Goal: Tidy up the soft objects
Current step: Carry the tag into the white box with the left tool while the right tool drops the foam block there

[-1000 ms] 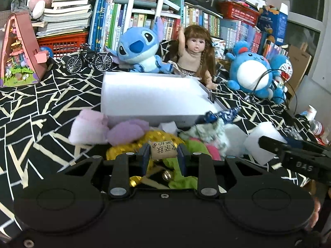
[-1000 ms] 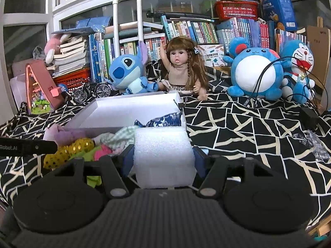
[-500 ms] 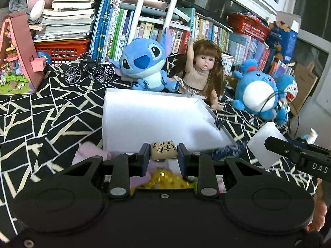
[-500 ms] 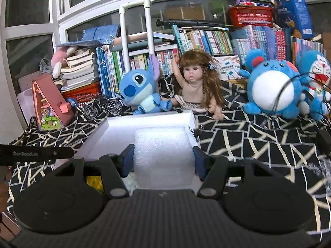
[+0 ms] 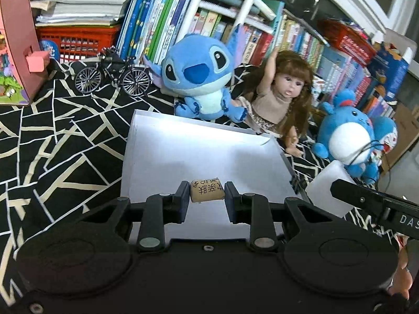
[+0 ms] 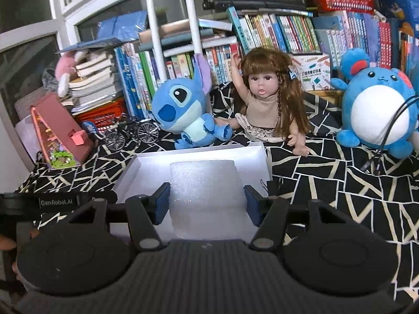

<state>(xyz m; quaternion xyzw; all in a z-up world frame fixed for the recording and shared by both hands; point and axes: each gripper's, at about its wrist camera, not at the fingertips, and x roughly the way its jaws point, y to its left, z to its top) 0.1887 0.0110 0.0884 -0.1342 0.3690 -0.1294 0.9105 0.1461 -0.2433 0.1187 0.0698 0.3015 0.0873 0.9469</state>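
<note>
Left wrist view: a small tan pillow printed with black characters is seen pinched between the jaws of the left gripper, which are set narrow around it. It is held above the near part of a shallow white box that rests on a black cloth with cream lines. At the right edge, the right gripper is seen beside a white foam block.

From the right wrist, the white foam block is shown clamped between the jaws of the right gripper, which are spread wide to span it, over the near half of the white box. Behind the box, 2 toys are seated side by side: a blue plush and a long-haired doll. A round blue plush is placed further right, and a miniature bicycle is set to the left.
</note>
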